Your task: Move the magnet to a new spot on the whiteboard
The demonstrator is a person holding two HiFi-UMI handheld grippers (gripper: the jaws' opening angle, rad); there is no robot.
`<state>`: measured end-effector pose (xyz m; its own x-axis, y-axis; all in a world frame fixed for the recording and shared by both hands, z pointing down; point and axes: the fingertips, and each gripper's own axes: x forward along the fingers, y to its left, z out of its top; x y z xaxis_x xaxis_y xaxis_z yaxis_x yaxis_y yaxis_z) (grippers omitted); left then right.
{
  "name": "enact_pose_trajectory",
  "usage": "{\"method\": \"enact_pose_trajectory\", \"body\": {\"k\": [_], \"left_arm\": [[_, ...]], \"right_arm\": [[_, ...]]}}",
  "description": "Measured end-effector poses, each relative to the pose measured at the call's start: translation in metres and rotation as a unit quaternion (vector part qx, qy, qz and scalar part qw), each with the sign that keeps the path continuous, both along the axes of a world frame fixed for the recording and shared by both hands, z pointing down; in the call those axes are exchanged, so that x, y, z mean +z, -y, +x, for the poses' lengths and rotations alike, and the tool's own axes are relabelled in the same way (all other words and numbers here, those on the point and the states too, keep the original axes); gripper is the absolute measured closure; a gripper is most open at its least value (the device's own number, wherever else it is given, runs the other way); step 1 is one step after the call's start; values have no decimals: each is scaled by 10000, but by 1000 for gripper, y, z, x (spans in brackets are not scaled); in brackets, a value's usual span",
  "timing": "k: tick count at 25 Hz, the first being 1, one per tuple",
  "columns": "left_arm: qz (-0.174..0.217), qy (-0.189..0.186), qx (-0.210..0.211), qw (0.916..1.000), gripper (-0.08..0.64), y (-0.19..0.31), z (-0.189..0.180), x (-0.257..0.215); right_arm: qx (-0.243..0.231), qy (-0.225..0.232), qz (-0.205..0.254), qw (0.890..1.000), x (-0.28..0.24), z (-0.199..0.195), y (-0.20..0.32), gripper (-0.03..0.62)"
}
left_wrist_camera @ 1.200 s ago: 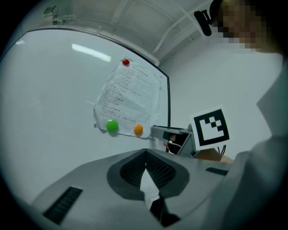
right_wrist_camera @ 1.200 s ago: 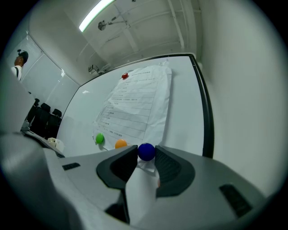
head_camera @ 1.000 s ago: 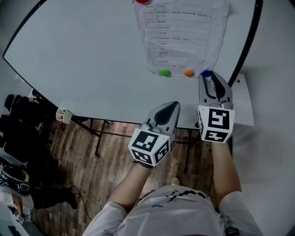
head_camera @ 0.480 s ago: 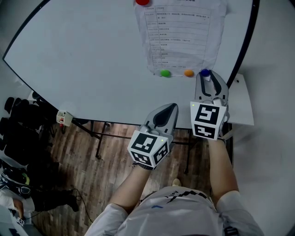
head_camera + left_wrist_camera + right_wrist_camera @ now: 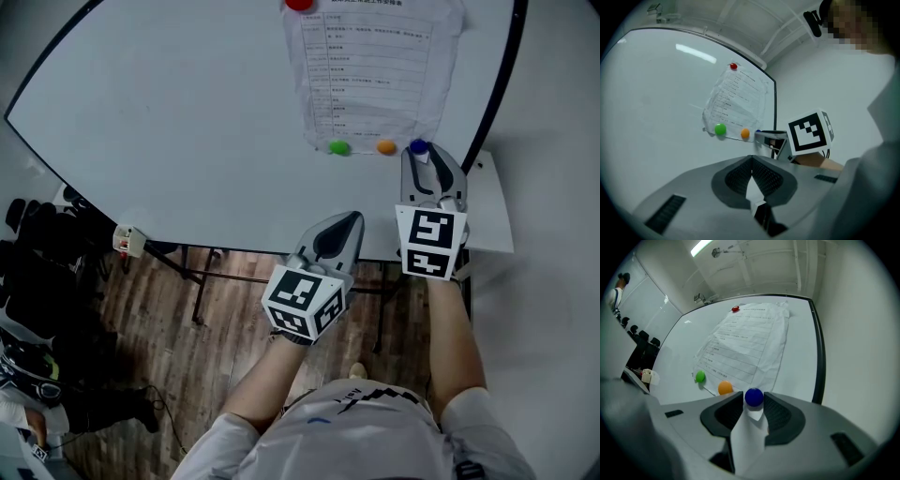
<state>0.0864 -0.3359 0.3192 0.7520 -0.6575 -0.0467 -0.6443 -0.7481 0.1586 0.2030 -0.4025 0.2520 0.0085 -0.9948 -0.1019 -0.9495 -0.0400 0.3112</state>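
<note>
A blue magnet sits on the whiteboard at the lower right corner of a printed sheet. My right gripper is at the board, its two fingertips closed against the magnet's sides. The magnet still rests against the board. My left gripper hangs below the board's lower edge, shut and empty, its pads meeting in a V. In the left gripper view the right gripper shows side-on at the sheet's corner.
A green magnet and an orange magnet pin the sheet's lower edge, and a red magnet pins its top. The board's black frame runs just right of the blue magnet. Bare board spreads to the left.
The right gripper's marker cube swung a little left and then back right, while its tips stayed at the blue magnet. The magnet and the left gripper have not moved.
</note>
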Motion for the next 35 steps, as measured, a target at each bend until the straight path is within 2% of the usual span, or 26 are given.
{"method": "enact_pose_trajectory", "body": {"k": [15,25,35], "left_arm": [[-56,18,163,9999,549,-29,-3,3],[-129,55,227,9996,549,-78,-29,13],[-289,17,328,9990,549,-129,-68,24]], "right_arm": [[-161,456,-77,9988,23,0,-47,463],[-978,937,-222,9905,55,-63,-116,528],[-1348,1558,-629,9765,88,-119,-178,549]]}}
